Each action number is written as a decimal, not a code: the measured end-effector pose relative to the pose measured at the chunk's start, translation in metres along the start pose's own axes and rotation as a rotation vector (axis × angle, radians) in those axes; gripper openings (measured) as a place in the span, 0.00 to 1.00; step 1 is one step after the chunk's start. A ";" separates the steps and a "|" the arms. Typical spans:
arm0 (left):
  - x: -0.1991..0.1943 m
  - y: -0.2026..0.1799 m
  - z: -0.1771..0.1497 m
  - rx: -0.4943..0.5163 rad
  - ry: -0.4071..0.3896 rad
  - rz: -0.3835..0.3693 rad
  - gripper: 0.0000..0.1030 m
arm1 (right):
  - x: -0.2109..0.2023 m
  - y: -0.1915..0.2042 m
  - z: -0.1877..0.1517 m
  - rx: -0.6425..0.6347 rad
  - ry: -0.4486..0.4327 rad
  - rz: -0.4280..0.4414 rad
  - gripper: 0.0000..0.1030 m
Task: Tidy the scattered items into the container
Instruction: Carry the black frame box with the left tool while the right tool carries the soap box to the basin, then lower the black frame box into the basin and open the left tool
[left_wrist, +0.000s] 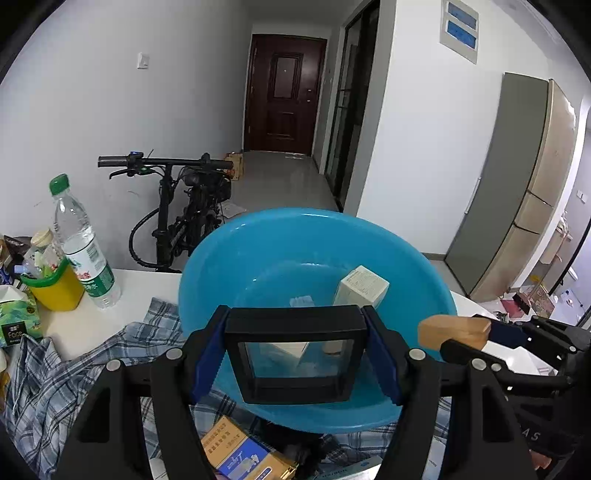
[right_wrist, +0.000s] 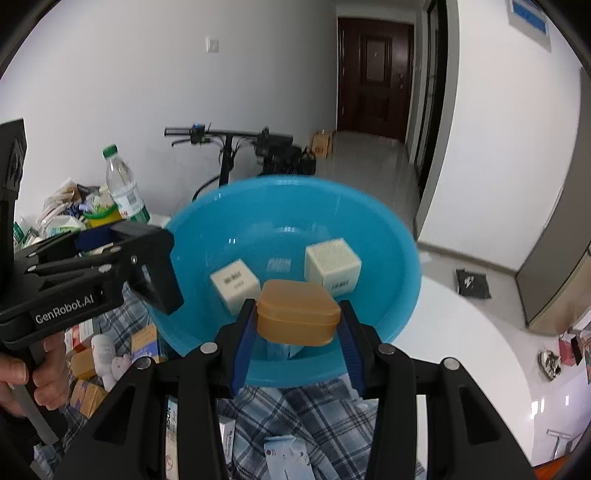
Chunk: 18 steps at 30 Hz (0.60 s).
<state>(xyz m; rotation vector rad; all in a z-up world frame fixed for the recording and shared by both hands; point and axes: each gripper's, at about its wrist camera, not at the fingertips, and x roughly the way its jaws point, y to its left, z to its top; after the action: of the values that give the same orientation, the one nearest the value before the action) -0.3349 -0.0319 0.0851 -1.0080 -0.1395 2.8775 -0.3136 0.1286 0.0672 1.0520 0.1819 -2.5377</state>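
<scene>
Both grippers sit over the near rim of the blue basin (right_wrist: 288, 206), the left gripper (left_wrist: 295, 350) clamped on a black square frame (left_wrist: 295, 360), the right gripper (right_wrist: 297, 325) squeezing an orange lidded box (right_wrist: 297, 317), two cream boxes (right_wrist: 332, 266) already inside.

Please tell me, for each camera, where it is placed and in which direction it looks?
Left wrist: on the left tool, facing the blue basin; it holds a black frame box.
Right wrist: on the right tool, facing the same basin; it holds an amber case; a hand shows.
Shared: basin, bicycle, door.
</scene>
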 end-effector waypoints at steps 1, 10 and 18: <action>0.004 -0.001 -0.001 0.004 0.003 -0.004 0.70 | 0.002 -0.003 0.000 0.001 0.003 0.003 0.41; 0.016 -0.016 -0.009 0.047 0.018 0.006 0.70 | 0.018 0.000 0.006 0.008 0.025 0.000 0.41; 0.037 -0.024 -0.007 0.064 0.045 -0.007 0.70 | 0.021 -0.002 0.001 0.020 0.031 0.006 0.41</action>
<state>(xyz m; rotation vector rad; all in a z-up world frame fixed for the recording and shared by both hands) -0.3582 -0.0039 0.0598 -1.0582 -0.0467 2.8308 -0.3289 0.1243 0.0529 1.0987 0.1622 -2.5235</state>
